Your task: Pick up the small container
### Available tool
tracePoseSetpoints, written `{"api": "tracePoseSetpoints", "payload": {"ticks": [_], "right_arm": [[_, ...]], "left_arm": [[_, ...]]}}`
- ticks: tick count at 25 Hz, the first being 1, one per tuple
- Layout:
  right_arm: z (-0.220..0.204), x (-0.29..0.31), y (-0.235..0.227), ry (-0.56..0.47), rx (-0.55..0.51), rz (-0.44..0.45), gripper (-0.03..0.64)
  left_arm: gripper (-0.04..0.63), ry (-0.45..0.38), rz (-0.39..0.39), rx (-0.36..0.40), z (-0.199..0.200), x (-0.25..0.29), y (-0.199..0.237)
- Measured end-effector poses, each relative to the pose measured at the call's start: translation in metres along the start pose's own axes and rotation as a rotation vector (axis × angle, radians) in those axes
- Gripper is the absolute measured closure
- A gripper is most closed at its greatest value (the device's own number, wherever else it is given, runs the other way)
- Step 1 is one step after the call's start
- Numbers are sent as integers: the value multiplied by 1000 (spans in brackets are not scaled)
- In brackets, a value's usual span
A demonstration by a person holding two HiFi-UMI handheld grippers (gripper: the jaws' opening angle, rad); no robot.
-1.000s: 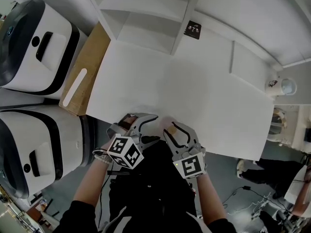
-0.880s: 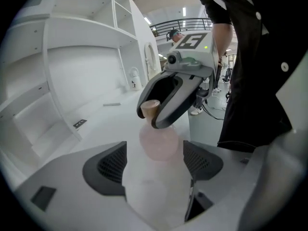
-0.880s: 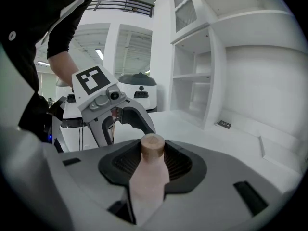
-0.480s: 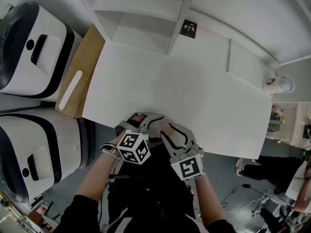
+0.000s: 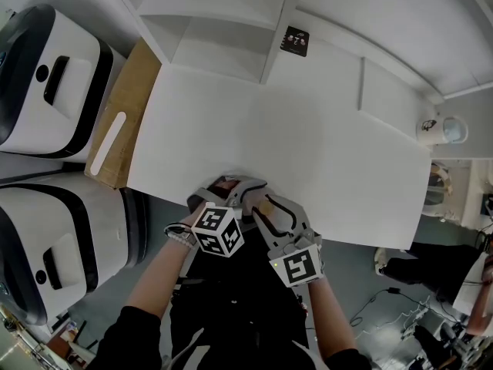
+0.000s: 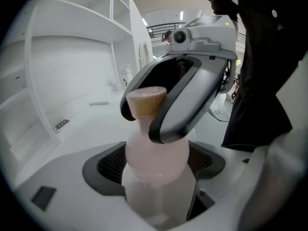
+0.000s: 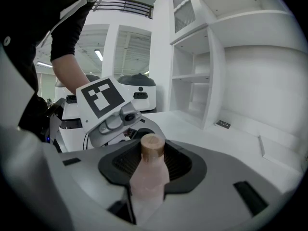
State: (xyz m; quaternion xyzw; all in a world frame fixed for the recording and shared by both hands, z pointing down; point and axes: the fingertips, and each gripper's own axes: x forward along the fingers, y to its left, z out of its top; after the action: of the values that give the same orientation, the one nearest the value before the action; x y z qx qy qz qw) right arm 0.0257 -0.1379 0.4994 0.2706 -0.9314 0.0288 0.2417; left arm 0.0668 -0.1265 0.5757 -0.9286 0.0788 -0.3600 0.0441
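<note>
1. Grip check first: the small container (image 7: 147, 184), pale pink with a tan cap (image 7: 152, 147), stood upright between the right gripper's (image 7: 152, 166) fingers (image 7: 184, 165), which pinched its body with the cap poking up beyond them.
2. The left gripper (image 6: 158, 163) had just been opening. Its pads (image 6: 109, 167) stood spread wide on either side of the same container, neither one pressing.
3. So one pinch carried everything. That rounded, smooth-looking body could have slid or twisted between the right fingers if the squeeze was light.
4. The left pads flanked the body closely. Backing out crooked could have clipped it, or the right finger beside the cap, and knocked it loose.
5. Both grippers worked at the near edge of the white table (image 5: 308, 153). A drop there could have gone over the side.
</note>
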Motion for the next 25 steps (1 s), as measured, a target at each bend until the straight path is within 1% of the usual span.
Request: {"api": "tracePoseSetpoints", "payload": {"ticks": [4, 7, 14, 19, 25], "right_arm": [[0, -1, -1, -22, 11, -3, 468], [-1, -1, -2, -17, 15, -16, 468], [0, 1, -2, -5, 4, -33, 468], [0, 0, -3, 5, -4, -23, 468], [8, -6, -4, -13, -1, -20, 468]], "left_arm": [[207, -23, 3, -10, 1, 0, 1], [207, -32, 9, -11, 2, 1, 1], [207, -33, 22, -27, 1, 0, 3], [207, -21, 37, -31, 2, 1, 4], [208, -25, 31, -31, 10, -5, 4]]}}
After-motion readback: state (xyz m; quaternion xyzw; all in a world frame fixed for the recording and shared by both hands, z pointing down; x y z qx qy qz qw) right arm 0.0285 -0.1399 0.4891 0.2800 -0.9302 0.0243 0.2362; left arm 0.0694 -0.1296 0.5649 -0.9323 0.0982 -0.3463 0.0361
